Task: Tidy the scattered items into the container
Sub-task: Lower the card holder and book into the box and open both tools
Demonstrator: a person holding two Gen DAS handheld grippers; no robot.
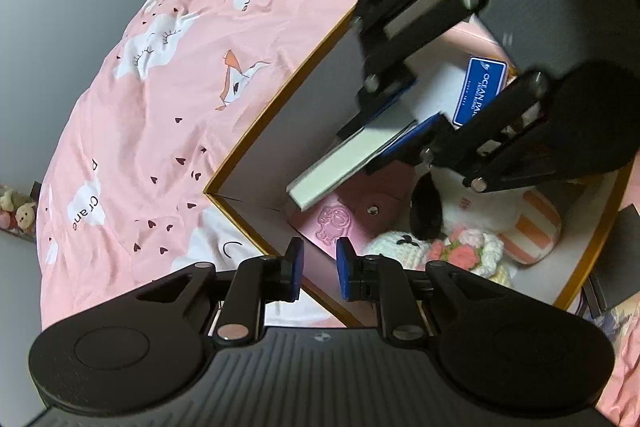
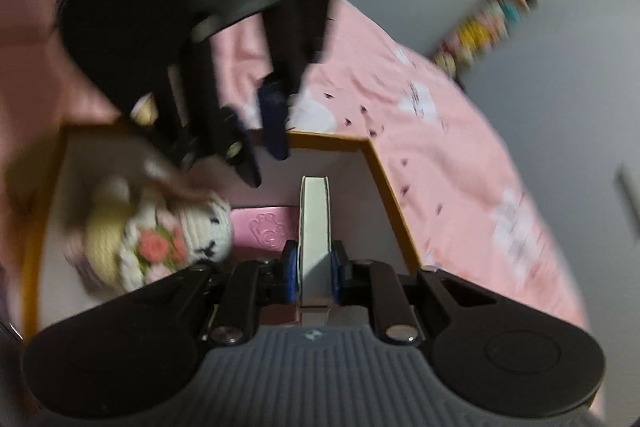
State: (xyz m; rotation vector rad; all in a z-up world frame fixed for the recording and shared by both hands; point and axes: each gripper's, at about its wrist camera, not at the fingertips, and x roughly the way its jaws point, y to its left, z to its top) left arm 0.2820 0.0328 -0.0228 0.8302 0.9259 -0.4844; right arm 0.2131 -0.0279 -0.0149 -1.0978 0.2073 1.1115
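Note:
An open box with an orange rim (image 1: 256, 143) and white walls lies on a pink bedspread (image 1: 152, 107). My right gripper (image 2: 314, 273) is shut on a white book (image 2: 315, 227), also seen from the left wrist view (image 1: 344, 159), and holds it over the box interior. My left gripper (image 1: 319, 267) is open and empty, hovering over the box's near wall. Inside lie a pink wallet (image 1: 340, 223), a crocheted white toy with pink flowers (image 1: 460, 251), a black-and-white plush (image 1: 460, 203) and a blue card (image 1: 480, 91).
A grey wall (image 1: 60, 47) stands behind the bed, with small plush toys (image 1: 16, 211) on a shelf at the left. The box's far rim (image 2: 332, 139) meets the bedspread (image 2: 460, 167) in the blurred right wrist view.

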